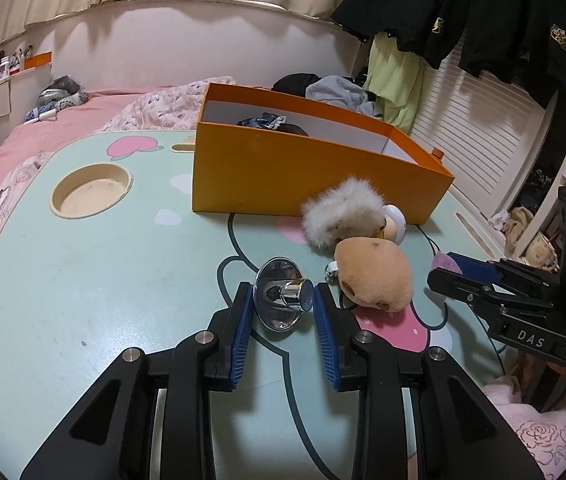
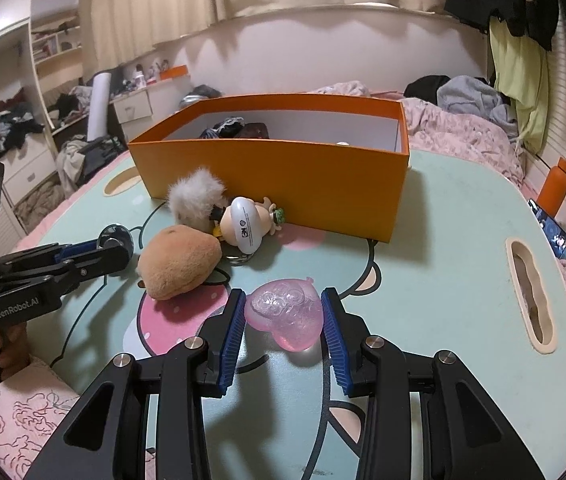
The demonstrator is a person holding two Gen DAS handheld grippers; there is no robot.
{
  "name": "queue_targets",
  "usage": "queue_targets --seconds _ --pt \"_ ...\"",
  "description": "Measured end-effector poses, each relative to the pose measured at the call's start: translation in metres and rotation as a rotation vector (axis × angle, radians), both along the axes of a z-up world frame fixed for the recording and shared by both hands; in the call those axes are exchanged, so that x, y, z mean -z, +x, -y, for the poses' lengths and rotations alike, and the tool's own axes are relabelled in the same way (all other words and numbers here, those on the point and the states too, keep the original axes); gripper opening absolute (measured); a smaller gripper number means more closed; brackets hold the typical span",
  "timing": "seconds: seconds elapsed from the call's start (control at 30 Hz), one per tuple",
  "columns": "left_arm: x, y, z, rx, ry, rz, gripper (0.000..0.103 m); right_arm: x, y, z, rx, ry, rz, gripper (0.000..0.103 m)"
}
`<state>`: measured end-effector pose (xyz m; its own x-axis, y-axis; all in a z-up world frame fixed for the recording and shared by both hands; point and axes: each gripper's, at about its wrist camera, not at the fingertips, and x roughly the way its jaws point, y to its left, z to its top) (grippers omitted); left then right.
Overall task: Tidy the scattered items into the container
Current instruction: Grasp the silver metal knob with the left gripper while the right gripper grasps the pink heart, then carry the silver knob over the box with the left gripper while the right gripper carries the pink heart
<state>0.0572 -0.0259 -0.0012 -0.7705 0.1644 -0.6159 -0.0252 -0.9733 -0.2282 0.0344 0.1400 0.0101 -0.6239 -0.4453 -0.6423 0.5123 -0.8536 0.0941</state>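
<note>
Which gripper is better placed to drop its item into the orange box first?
Right. The right gripper has the pink heart between its fingers, squarely facing the orange box; the left gripper brackets the chrome knob off-centre.

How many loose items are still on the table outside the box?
5: silver funnel between left fingers, pink heart between right fingers, brown plush, fluffy pom and figurine beside the orange box.

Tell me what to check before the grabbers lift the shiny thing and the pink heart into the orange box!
1. Left gripper around the shiny metal piece: ok, pads on both sides.
2. Left grip tight: cannot tell.
3. Right gripper around the pink heart: ok, between the pads.
4. Right grip tight: cannot tell.
5. Orange box open with room: ok, white floor showing.
6. Path clear: not ok, brown plush and figurine lie before the box.
</note>
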Motion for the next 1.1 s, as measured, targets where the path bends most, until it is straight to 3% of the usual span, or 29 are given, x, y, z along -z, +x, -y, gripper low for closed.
queue_targets --seconds 1.1 --pt "-0.0001 -0.0009 -0.0014 0.001 -0.001 0.001 0.032 0.0048 -0.0011 0.0007 -0.004 0.007 0.012 0.038"
